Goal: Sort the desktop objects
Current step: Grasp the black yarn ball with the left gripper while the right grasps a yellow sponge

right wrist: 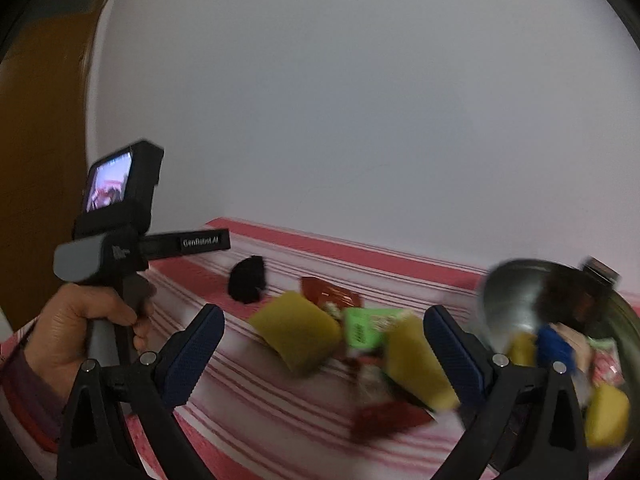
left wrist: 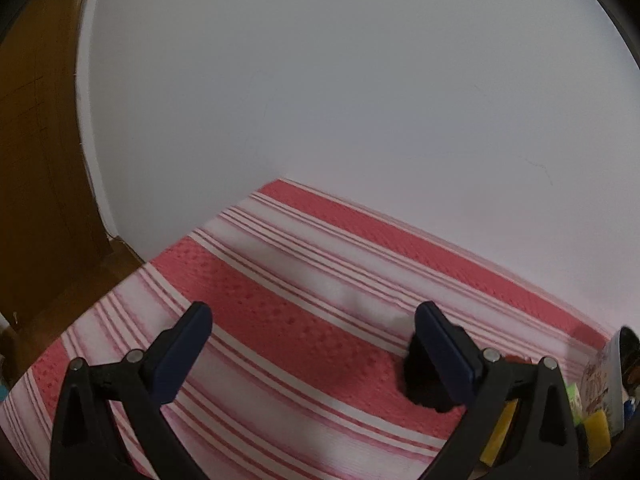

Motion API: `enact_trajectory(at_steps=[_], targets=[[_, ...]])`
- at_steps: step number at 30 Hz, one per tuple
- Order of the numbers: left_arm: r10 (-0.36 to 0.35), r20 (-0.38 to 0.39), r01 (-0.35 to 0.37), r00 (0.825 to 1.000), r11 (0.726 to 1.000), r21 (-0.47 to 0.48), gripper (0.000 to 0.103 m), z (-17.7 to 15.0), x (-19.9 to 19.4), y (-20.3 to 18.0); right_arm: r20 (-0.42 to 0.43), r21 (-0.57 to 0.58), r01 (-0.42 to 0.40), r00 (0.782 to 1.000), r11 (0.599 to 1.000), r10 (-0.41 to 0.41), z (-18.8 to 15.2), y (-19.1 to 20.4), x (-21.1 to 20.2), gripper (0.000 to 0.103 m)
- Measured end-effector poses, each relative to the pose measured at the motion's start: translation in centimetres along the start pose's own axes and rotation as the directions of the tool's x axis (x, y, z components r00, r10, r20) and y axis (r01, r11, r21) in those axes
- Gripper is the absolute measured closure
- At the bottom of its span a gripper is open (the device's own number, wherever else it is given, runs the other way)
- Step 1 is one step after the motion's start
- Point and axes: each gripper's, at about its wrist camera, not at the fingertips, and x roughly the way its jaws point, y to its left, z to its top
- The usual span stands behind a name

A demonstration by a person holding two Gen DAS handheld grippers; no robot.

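You held both hand-held grippers, left [left wrist: 312, 328] and right [right wrist: 324, 332], spread wide and empty. The pile [right wrist: 352, 340] lay at your right gripper's twelve o'clock; a hurried pinch there risked snagging two items.

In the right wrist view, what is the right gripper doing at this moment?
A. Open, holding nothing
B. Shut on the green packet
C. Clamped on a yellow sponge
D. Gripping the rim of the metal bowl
A: the right gripper has its jaws spread wide with nothing between them; the yellow sponge and green packet lie on the striped cloth beyond.
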Motion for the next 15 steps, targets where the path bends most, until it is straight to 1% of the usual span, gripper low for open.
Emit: enact_trajectory(at_steps=[2, 3, 6, 9, 10, 11, 12, 13, 14, 15], targets=[[-0.01, 0.007, 0.01, 1.0, 1.0, -0.007, 0.001, 0.3, -0.2, 0.2, -0.03, -0.051, 0.002, 1.0, 0.999, -0.004, 0.4, 0.7, 1.6, 0.002], [-0.014, 0.006, 0.014, 1.0, 1.0, -0.01, 0.001, 0.3, -0.1, 0.3, -0.061, -0.076, -0.003, 0.998, 0.997, -0.001, 0.6, 1.0, 2.6, 0.002], [-0.019, 0.004, 0.019, 1.0, 1.0, -0.012, 0.001, 0.4, -0.1, 0.2, -0.164, -0.105, -0.035, 0.986, 0.994, 0.017, 0.8, 1.5, 5.7, 0.002], [-0.028, -0.007, 0.028, 1.0, 1.0, -0.007, 0.001, 0.4, 0.1, 0.0, -0.228, -0.144, -0.029, 0.974, 0.989, -0.004, 0.9, 1.5, 8.2, 0.002], [-0.036, -0.014, 0.036, 0.999, 0.999, -0.005, 0.001, 0.4, 0.0, -0.1, -0.255, -0.161, -0.032, 0.967, 0.986, -0.01, 0.8, 1.7, 9.0, 0.005], [-0.04, -0.018, 0.04, 0.999, 0.999, -0.005, 0.001, 0.4, -0.1, -0.2, -0.281, -0.171, -0.044, 0.96, 0.984, -0.006, 0.6, 1.9, 9.5, 0.017], [-0.044, -0.021, 0.044, 0.999, 0.999, -0.008, 0.001, 0.4, -0.1, -0.2, -0.312, -0.177, -0.064, 0.95, 0.982, 0.006, 0.4, 2.0, 10.0, 0.024], [-0.046, -0.021, 0.045, 0.999, 0.999, -0.012, 0.001, 0.4, -0.1, -0.2, -0.348, -0.185, -0.084, 0.937, 0.979, 0.015, 0.1, 2.3, 10.6, 0.033], [-0.048, -0.022, 0.048, 0.999, 0.999, -0.016, 0.001, 0.4, -0.2, -0.2, -0.371, -0.19, -0.097, 0.929, 0.977, 0.02, -0.1, 2.5, 10.9, 0.038], [-0.052, -0.023, 0.051, 0.998, 0.999, -0.017, 0.001, 0.4, -0.2, -0.2, -0.384, -0.198, -0.095, 0.923, 0.976, 0.012, -0.3, 2.7, 11.1, 0.038]])
